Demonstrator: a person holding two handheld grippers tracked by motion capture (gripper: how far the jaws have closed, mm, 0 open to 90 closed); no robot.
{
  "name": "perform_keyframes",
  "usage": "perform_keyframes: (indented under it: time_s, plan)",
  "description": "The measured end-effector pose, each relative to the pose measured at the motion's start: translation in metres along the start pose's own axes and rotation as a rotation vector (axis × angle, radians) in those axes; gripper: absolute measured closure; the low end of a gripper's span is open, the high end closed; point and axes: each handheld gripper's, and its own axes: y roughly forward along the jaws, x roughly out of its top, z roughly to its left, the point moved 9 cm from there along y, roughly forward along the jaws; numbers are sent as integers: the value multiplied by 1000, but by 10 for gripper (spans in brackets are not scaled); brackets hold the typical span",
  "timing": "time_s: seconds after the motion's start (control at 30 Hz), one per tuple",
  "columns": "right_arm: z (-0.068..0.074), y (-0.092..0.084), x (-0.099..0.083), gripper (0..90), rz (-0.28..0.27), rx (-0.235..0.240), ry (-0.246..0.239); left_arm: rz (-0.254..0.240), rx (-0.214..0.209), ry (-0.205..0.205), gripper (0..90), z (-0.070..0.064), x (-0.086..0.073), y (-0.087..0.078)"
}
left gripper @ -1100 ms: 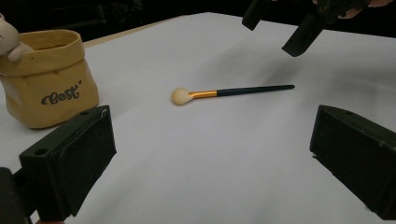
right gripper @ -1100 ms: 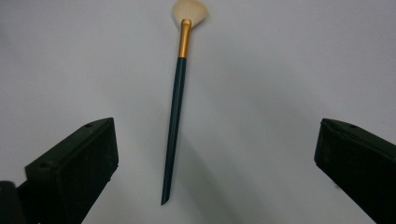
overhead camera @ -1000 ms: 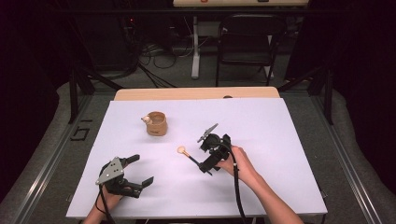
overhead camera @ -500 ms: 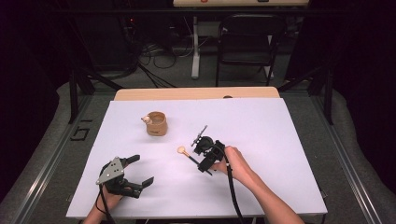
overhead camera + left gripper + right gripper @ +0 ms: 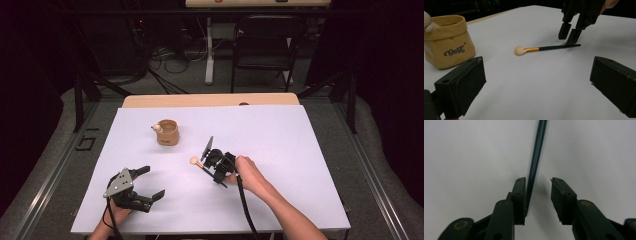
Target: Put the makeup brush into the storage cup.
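Lowered since the earlier frames, the right tool (image 5: 212, 161) is set parted astride the brush (image 5: 544, 48) handle tip on the tabletop (image 5: 300, 150), near the pouch (image 5: 167, 132). Beyond the brush, the left tool (image 5: 145, 182) gapes empty. Pick-up seems underway; closing is called for.

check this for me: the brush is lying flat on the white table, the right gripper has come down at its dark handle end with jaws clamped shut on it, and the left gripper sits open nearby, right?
Not quite: the right gripper is not clamped. The right gripper view shows its jaws apart, the brush handle lying between them beside one jaw. The rest holds: the brush lies flat on the white table and the left gripper sits open nearby.
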Motion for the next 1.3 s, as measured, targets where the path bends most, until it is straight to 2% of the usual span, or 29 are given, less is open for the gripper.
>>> perform_keyframes:
  time_s: [0.3, 0.33, 0.37, 0.43, 0.5, 0.63, 0.73, 0.93, 1.0, 1.17, 1.2, 1.23, 1.3]
  plan:
    - [2, 8, 1, 728, 52, 2, 16, 0, 1, 2, 1, 0, 0, 0]
    - [2, 6, -1, 736, 82, 1, 11, 1, 4, 3, 1, 0, 0, 0]
    - [1, 9, 0, 740, 66, -9, 12, 2, 4, 2, 1, 0, 0, 0]
    - [2, 8, 0, 756, 87, -7, 16, 0, 2, 3, 1, 0, 0, 0]
    - [2, 9, 1, 772, 77, -12, 21, 0, 1, 2, 1, 0, 0, 0]
    - [4, 9, 0, 836, 93, 6, 15, 2, 0, 3, 1, 0, 0, 0]
    - [4, 9, 0, 838, 93, 10, 11, 3, 0, 3, 1, 0, 0, 0]
    - [2, 5, 3, 846, 29, 18, 14, 3, 2, 4, 1, 0, 0, 0]
    - [2, 1, 3, 847, 37, 14, 10, 3, 2, 3, 1, 1, 0, 0]
    - [-1, -11, 7, 847, -16, -1, -9, 5, 7, 6, 1, 0, 0, 0]
    - [-1, -14, 7, 848, -8, 1, -13, 5, 6, 6, 1, 0, 0, 0]
    - [-2, -16, 8, 847, -38, -7, -6, 5, 6, 5, 1, 0, 0, 0]
    - [-3, -20, 8, 848, -47, -8, -7, 7, 6, 5, 1, 0, 0, 0]
